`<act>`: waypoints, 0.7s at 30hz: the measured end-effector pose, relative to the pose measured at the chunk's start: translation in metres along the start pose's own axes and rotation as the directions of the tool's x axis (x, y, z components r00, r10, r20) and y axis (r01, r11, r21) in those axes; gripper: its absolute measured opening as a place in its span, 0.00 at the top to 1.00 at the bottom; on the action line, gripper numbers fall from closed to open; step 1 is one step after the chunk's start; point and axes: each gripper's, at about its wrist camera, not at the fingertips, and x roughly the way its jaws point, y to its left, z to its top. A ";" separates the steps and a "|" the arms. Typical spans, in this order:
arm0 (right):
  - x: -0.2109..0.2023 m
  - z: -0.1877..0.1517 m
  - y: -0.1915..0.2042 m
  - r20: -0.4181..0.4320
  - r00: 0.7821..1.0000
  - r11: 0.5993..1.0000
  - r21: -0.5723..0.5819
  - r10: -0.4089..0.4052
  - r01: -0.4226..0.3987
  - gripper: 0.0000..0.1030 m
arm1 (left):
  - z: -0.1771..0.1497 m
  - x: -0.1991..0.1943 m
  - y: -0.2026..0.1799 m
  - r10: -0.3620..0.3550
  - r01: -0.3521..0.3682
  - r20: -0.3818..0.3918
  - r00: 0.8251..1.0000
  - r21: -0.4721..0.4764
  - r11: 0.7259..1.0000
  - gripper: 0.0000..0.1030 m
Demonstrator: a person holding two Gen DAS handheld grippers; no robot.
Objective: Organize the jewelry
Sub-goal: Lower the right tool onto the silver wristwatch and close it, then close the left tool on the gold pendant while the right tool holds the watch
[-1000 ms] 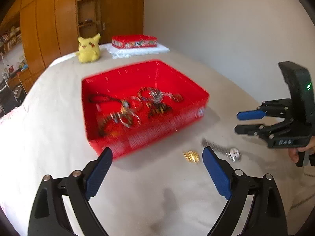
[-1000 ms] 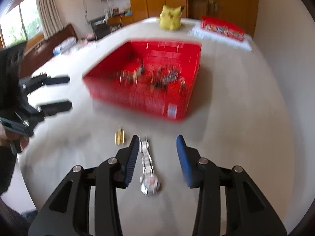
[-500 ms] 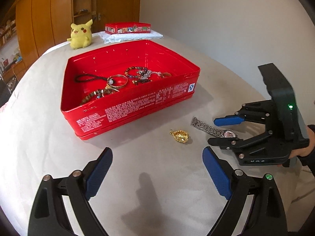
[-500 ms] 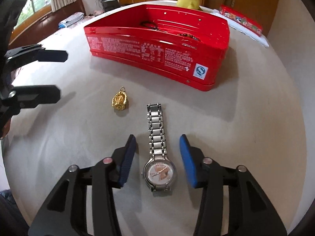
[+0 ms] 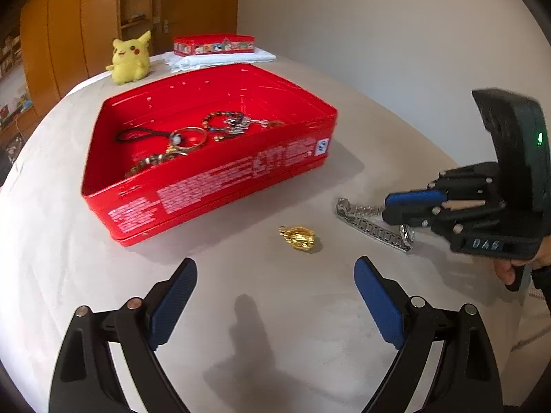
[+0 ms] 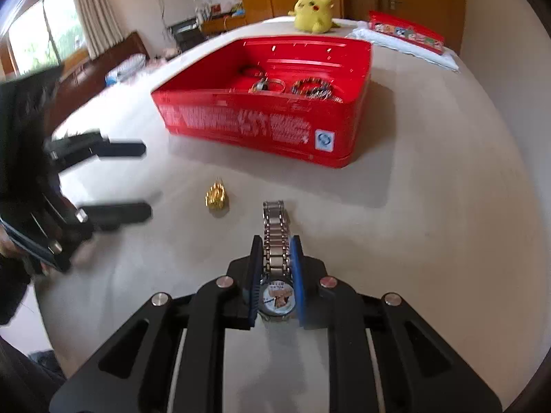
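A silver wristwatch (image 6: pixel 275 247) lies on the beige table, its band pointing at the red tin. My right gripper (image 6: pixel 275 244) is shut on the watch, blue pads against its band and face; it shows in the left wrist view (image 5: pixel 396 208) too, with the watch (image 5: pixel 368 223). A small gold pendant (image 5: pixel 299 237) lies loose on the table left of the watch (image 6: pixel 217 199). The open red tin (image 5: pixel 220 179) holds several bracelets and rings (image 5: pixel 187 137). My left gripper (image 5: pixel 275 296) is open and empty, just short of the pendant.
A yellow Pikachu plush (image 5: pixel 129 57) and a small red patterned box (image 5: pixel 213 44) on folded white cloth stand at the far end of the table. A wall runs along the right. The table edge curves close behind both grippers.
My right gripper has closed on the watch, which lay between its open fingers half a second ago. The left gripper has stayed open, with the pendant now nearer its fingers.
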 end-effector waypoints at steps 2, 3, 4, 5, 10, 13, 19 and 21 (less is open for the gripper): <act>-0.007 0.000 -0.004 0.020 1.000 1.000 0.019 0.015 -0.015 0.86 | 0.001 0.002 -0.005 -0.006 0.006 -0.001 1.000 0.008 1.000 0.10; -0.010 0.000 -0.005 0.030 0.999 1.000 0.024 0.014 -0.015 0.86 | 0.001 0.003 -0.006 -0.007 0.007 -0.002 1.000 0.010 1.000 0.10; -0.012 0.000 -0.006 0.037 0.999 1.000 0.027 0.012 -0.013 0.86 | 0.003 0.005 -0.008 -0.010 0.010 -0.003 1.000 0.010 1.000 0.10; -0.014 -0.001 -0.008 0.041 0.999 0.999 0.035 0.014 -0.016 0.86 | 0.004 0.007 -0.010 -0.013 0.013 -0.005 1.000 0.010 1.000 0.10; -0.012 -0.002 -0.014 0.047 0.999 0.998 0.053 0.025 -0.028 0.86 | 0.009 0.024 -0.017 -0.018 0.018 -0.018 1.000 0.003 1.000 0.12; -0.013 -0.005 -0.017 0.054 0.998 0.997 0.061 0.038 -0.041 0.86 | 0.009 0.037 -0.017 -0.024 0.023 -0.045 0.999 -0.019 1.000 0.22; -0.013 -0.008 -0.025 0.060 0.996 0.995 0.078 0.062 -0.066 0.86 | 0.010 0.053 -0.019 -0.010 0.009 -0.056 0.998 -0.024 1.000 0.28; -0.012 -0.008 -0.026 0.061 0.996 0.994 0.080 0.070 -0.075 0.86 | 0.012 0.054 -0.019 -0.005 0.004 -0.050 0.999 -0.023 1.000 0.35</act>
